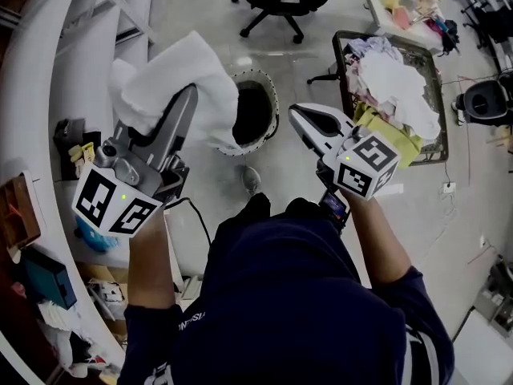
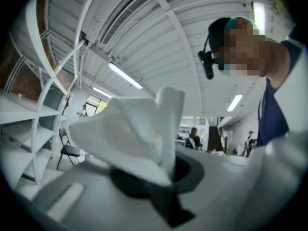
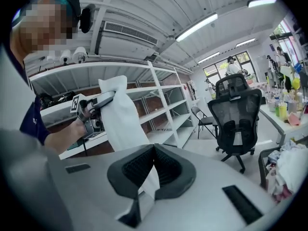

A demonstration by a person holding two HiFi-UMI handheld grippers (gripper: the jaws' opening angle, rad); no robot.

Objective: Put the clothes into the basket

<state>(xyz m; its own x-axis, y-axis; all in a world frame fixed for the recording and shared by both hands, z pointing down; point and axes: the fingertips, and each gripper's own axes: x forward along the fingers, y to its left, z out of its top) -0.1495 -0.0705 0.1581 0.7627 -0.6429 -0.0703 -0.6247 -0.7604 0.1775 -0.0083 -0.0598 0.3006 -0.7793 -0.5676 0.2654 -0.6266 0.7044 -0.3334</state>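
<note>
- Left tool pinching the white cloth, held up just left of the basket.
- Right tool pressed together, empty, right of the basket.
- Let go early and the cloth could drape the rim or hit the floor.

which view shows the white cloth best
Head view: most of the white cloth shows, bunched at the tips of the left gripper. The left gripper view gives only a close fold pinched in its jaws; the right gripper view shows it hanging, partly behind the jaws in front.
</note>
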